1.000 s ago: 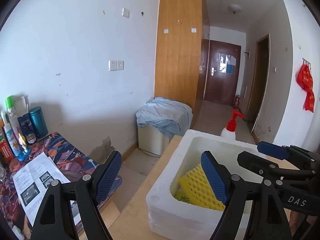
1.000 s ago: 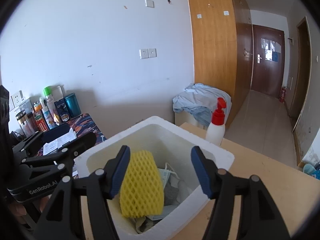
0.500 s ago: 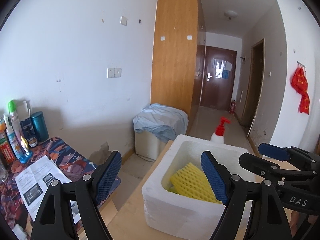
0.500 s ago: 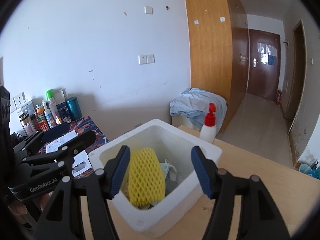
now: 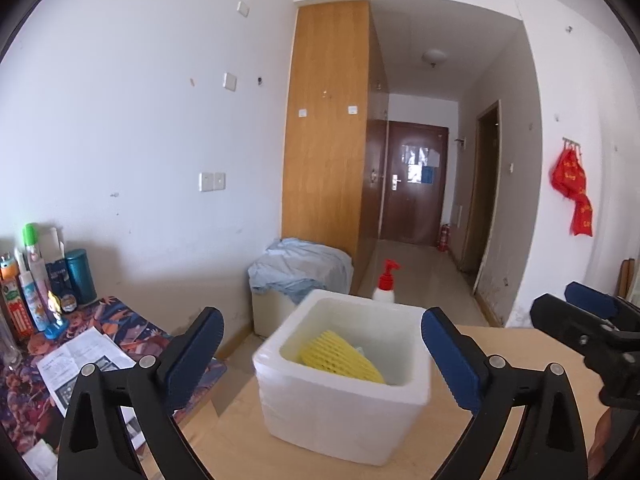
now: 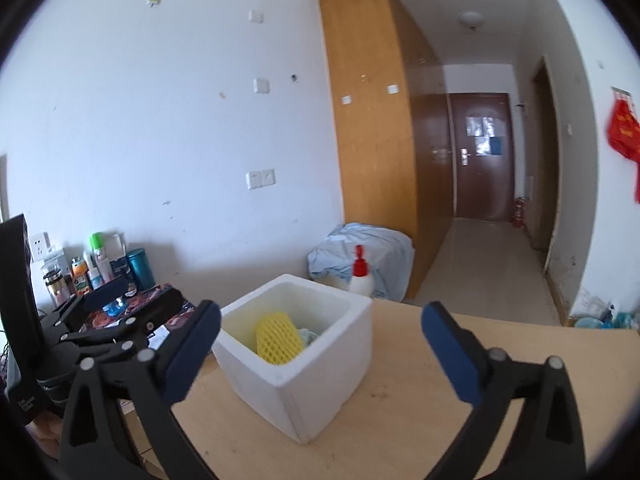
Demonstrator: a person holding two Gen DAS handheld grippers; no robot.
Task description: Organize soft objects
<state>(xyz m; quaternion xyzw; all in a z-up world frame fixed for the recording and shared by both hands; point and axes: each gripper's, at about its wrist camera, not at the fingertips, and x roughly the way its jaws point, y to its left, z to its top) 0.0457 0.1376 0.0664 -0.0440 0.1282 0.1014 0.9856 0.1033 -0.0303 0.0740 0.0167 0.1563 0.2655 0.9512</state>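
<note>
A white foam box [image 5: 344, 412] [image 6: 320, 380] stands on the wooden table [image 6: 420, 432]. A yellow foam net sleeve [image 5: 340, 358] [image 6: 278, 340] leans inside it on other soft items. My left gripper [image 5: 320, 360] is open and empty, held back from the box on its near side. My right gripper [image 6: 320, 356] is open and empty, back from the box too. Each gripper shows at the edge of the other's view.
A white pump bottle with a red top [image 5: 386, 286] [image 6: 360, 276] stands behind the box. A patterned side table [image 5: 80, 344] at the left holds bottles, cans and a leaflet. A cloth-covered unit [image 5: 300, 268] sits by the wall. A hallway leads to a brown door.
Both grippers have pulled back and up from the box, which now looks smaller and farther. The yellow sleeve stays in the box. Both grippers stay open.
</note>
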